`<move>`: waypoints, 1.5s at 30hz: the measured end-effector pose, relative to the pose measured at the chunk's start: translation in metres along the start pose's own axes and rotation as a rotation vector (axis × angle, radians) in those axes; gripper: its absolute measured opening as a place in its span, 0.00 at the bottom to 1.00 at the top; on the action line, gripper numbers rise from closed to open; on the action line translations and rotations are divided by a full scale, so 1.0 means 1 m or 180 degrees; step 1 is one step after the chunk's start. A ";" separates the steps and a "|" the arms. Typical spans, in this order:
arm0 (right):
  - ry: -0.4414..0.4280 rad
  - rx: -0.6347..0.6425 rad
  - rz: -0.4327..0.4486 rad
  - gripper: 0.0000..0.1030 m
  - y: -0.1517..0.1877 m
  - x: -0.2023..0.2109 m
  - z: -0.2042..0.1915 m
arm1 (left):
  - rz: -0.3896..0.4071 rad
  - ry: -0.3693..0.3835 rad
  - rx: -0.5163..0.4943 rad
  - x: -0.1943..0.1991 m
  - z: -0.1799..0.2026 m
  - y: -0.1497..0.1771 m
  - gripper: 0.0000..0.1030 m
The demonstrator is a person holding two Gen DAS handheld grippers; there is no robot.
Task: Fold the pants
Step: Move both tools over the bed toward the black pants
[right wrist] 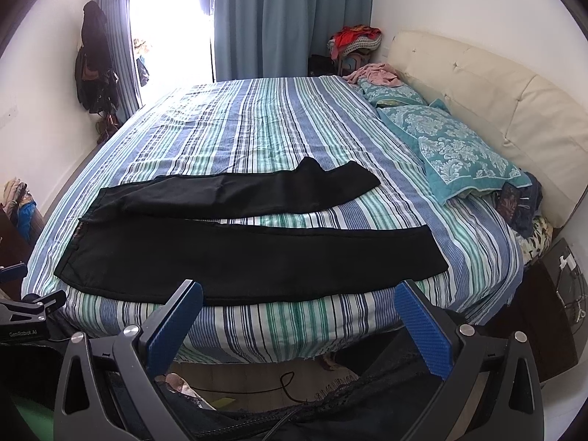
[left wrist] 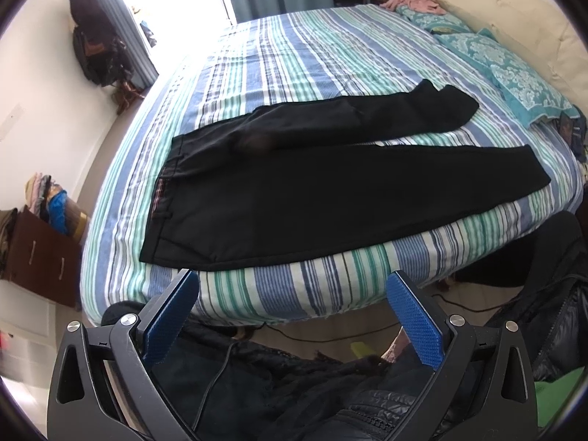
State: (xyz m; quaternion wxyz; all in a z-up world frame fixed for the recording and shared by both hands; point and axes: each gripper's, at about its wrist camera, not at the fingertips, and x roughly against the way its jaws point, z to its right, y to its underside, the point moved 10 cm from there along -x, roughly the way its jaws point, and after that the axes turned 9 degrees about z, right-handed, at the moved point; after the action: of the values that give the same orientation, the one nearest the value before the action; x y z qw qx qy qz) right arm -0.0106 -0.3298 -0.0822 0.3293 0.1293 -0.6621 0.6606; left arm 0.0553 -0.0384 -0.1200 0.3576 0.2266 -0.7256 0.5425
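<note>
Pants [right wrist: 253,257], black, lay spread flat across the near part of the striped bed [right wrist: 264,125], waistband toward the left of the frame and both legs running to the right, parted by a strip of sheet; the near leg's edge reached the mattress edge. The farther leg ended near the teal pillows [right wrist: 459,150] at the right, below the cream headboard [right wrist: 488,88]. The left gripper [left wrist: 292,316] and the right gripper [right wrist: 297,325] both hung short of the mattress edge at the bottom of their frames, blue-padded fingers [right wrist: 176,327] spread wide apart, holding nothing, clear of the cloth. Blue curtains [right wrist: 290,18] filled the upper centre.
</note>
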 end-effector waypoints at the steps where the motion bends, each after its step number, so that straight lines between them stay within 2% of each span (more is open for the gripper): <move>1: -0.0014 0.0003 -0.0007 1.00 0.001 -0.001 0.000 | 0.0000 0.0008 -0.0011 0.000 0.001 0.000 0.99; 6: -0.0035 0.0197 0.0049 1.00 0.003 -0.001 -0.004 | 0.0013 -0.0018 -0.0029 0.001 0.001 -0.001 0.99; 11: -0.0096 0.0427 0.0277 1.00 -0.005 0.003 -0.011 | 0.0001 -0.0088 -0.0025 0.000 -0.002 -0.001 0.99; 23: -0.0215 0.0278 0.0213 1.00 -0.001 -0.002 -0.009 | 0.0030 -0.0053 0.0082 0.003 -0.007 -0.004 0.99; 31: -0.0330 0.0212 0.0156 1.00 -0.002 -0.009 -0.012 | 0.0019 0.0194 0.0321 -0.004 -0.014 -0.011 0.99; 38: -0.0459 0.0196 0.0127 1.00 -0.003 -0.016 -0.019 | 0.0206 0.0150 0.0327 -0.009 -0.026 -0.039 0.99; 45: -0.0537 0.0199 0.0081 1.00 -0.003 -0.026 -0.023 | 0.0252 0.0518 0.0579 -0.011 -0.015 -0.052 0.99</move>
State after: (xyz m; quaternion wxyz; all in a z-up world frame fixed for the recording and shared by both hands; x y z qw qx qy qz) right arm 0.0166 -0.3147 -0.0973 0.2598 0.1863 -0.6681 0.6719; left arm 0.1041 -0.0411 -0.0936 0.3716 0.1844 -0.6504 0.6363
